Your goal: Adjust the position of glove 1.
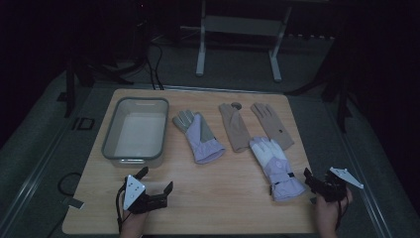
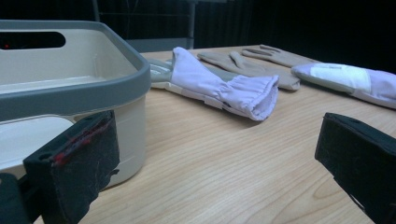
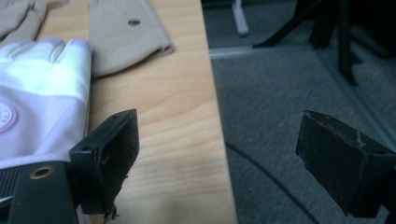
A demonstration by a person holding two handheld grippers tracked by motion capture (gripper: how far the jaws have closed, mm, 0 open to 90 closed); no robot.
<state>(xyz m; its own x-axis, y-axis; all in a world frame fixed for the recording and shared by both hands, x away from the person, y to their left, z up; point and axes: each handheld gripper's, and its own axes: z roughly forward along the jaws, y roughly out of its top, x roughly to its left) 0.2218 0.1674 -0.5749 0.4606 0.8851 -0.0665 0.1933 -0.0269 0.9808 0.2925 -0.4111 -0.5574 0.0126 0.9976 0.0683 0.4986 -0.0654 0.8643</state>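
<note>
Several gloves lie on the wooden table (image 1: pixel 213 198). A lilac glove with a grey palm (image 1: pixel 198 136) (image 2: pixel 224 86) rests beside the tub. Two beige gloves (image 1: pixel 234 126) (image 1: pixel 271 124) lie further back. A lilac and white glove (image 1: pixel 277 168) (image 3: pixel 42 107) lies near the right edge. My left gripper (image 1: pixel 156 179) (image 2: pixel 217 158) sits low at the front left, open and holding nothing, just in front of the tub. My right gripper (image 1: pixel 318 174) (image 3: pixel 219 149) hangs over the table's right edge beside the lilac and white glove's cuff, open, with nothing between its jaws.
A white tub with a grey rim (image 1: pixel 133 148) (image 2: pixel 93 88) stands at the table's left, nothing visible inside. A beige glove (image 3: pixel 126 37) reaches close to the right table edge. Grey floor (image 3: pixel 289 93) and dark stand legs (image 1: pixel 200 54) surround the table.
</note>
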